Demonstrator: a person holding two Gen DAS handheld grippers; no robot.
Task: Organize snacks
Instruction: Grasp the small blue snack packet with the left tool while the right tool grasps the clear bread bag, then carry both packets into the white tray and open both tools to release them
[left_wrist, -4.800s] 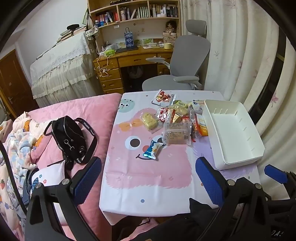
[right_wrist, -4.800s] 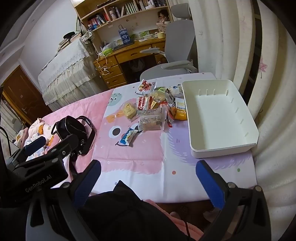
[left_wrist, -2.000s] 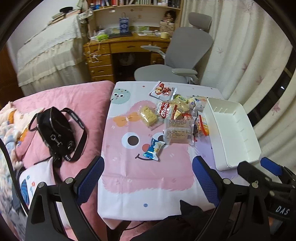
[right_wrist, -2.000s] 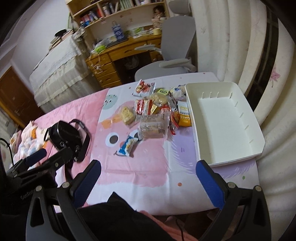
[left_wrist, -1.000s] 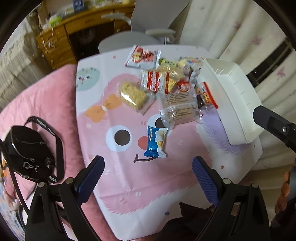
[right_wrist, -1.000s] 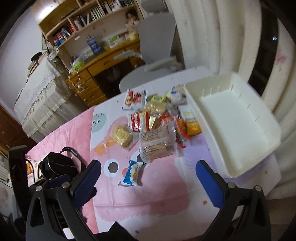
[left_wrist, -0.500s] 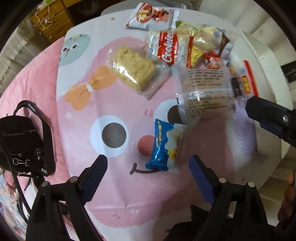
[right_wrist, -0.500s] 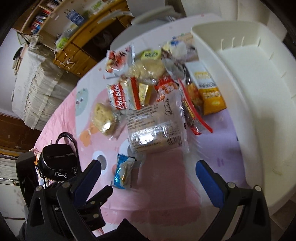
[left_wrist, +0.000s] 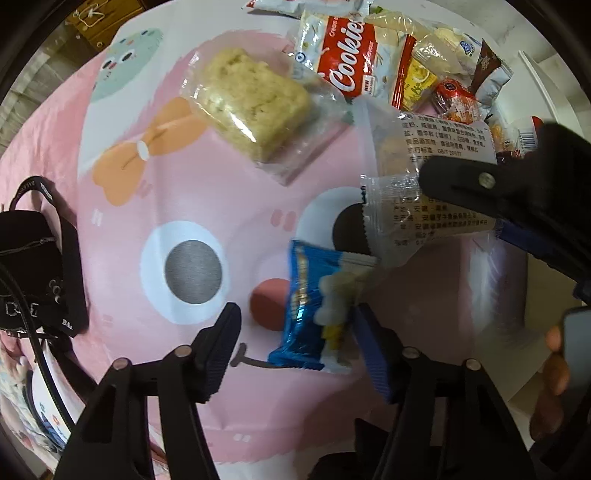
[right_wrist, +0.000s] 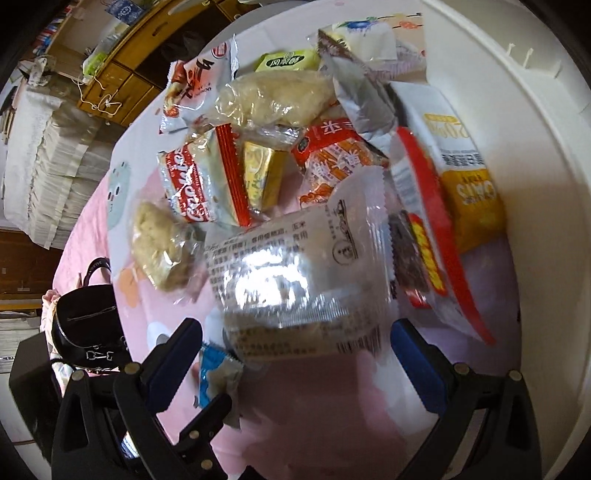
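A desk (left_wrist: 207, 406) carries everything, covered by a smooth printed cloth with a pink cartoon face, an orange bow and round white-and-grey eyes. At its right edge stands one white plastic bin (right_wrist: 546, 206), rigid, with thin ribs moulded along its inner wall; no snack shows inside the part in view. To the left a black leather handbag (left_wrist: 33, 273) with metal clasps lies on pink bedding.

The snacks lie in a loose heap beside the bin's left wall. The largest is a clear crinkly bag of pale bread (right_wrist: 295, 280), printed with black text and glaring under the light. Next come an orange and white snack box (right_wrist: 461, 166), a red-edged flat packet (right_wrist: 424, 240), a red and white "Cookies" pack (left_wrist: 354, 62), a clear wrapper around a lumpy yellowish block cake (left_wrist: 251, 107), a clear bag of pale crumbly pieces (right_wrist: 273, 98), a silver foil pouch (right_wrist: 362, 96), an orange wrapper with white characters (right_wrist: 332, 155), a gold foil wedge (right_wrist: 262, 173) and a small blue glossy packet (left_wrist: 314, 314) lying apart, nearest the person.

The left gripper (left_wrist: 295, 343) stands wide apart, its ridged blue pads either side of the blue packet without pressing it. The right gripper (right_wrist: 295, 358) is also spread wide, flanking the near end of the bread bag, holding nothing.
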